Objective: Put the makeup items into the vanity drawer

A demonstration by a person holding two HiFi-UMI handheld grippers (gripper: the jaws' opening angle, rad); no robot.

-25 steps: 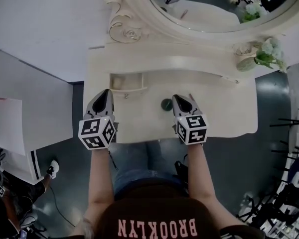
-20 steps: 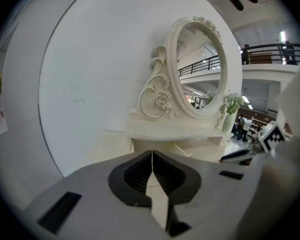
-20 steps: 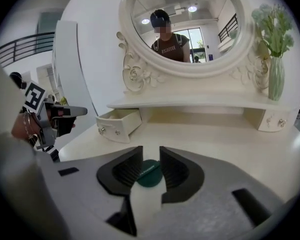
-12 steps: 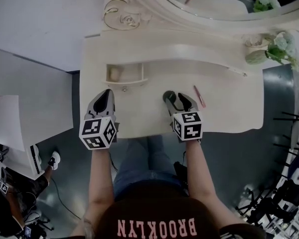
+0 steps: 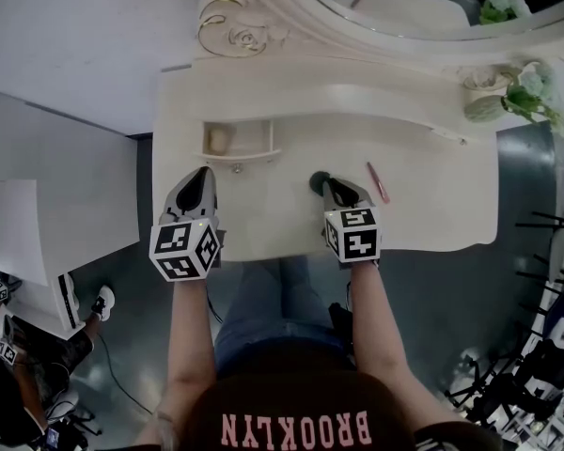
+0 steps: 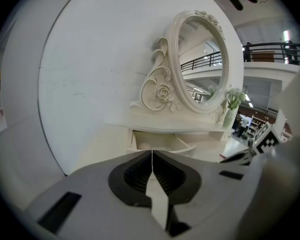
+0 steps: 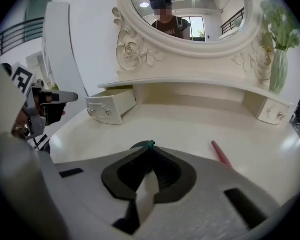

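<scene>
A small dark green round compact [image 5: 317, 181] lies on the cream vanity top [image 5: 291, 214], in front of the open left drawer [image 5: 237, 142]. My right gripper [image 5: 326, 185] sits just behind the compact. Its jaws are closing, and in the right gripper view their tips [image 7: 149, 147] pinch the compact's teal edge [image 7: 150, 144]. A pink pencil [image 5: 377, 182] lies to the right of that gripper on the vanity top, also seen as a pink pencil [image 7: 220, 153] in the right gripper view. My left gripper [image 5: 203, 174] hovers shut and empty at the vanity's front left, below the drawer [image 6: 160, 143].
A small beige thing [image 5: 218, 139] lies inside the drawer. An oval mirror [image 5: 404, 7] stands on the raised back shelf, with a vase of flowers [image 5: 508, 97] at its right end. A white panel [image 5: 47, 205] stands left of the vanity.
The right gripper moved up to the green compact, opened around it, then closed its jaws on its edge. The left gripper has stayed in place.
</scene>
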